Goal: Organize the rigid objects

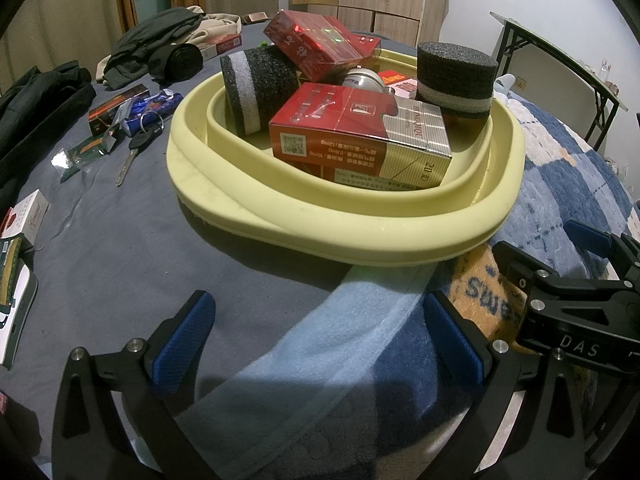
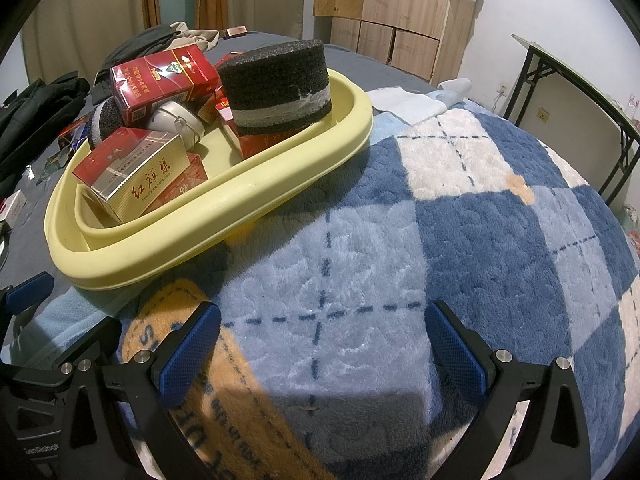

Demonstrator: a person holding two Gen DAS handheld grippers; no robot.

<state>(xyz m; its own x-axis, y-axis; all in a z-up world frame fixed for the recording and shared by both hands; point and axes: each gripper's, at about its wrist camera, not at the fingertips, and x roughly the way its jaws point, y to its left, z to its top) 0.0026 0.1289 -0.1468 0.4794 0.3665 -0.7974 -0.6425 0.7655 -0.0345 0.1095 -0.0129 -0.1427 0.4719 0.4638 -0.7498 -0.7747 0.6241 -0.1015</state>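
Observation:
A pale yellow basin (image 1: 280, 216) (image 2: 224, 208) sits on the bed. It holds red and gold cigarette packs (image 1: 356, 136) (image 2: 132, 176), two black foam cylinders (image 1: 456, 76) (image 2: 280, 84) and a small white tin (image 2: 180, 120). My left gripper (image 1: 316, 340) is open and empty, just in front of the basin's near rim. My right gripper (image 2: 320, 344) is open and empty over the plaid blanket, right of the basin. It also shows in the left wrist view (image 1: 592, 264).
Loose packs (image 1: 116, 108), a key (image 1: 136, 148) and wrappers lie on the grey sheet left of the basin. Dark clothes (image 1: 160, 44) are piled behind. A blue plaid blanket (image 2: 480, 220) and a light blue towel (image 1: 320, 356) cover the near side. A folding table (image 2: 580, 80) stands right.

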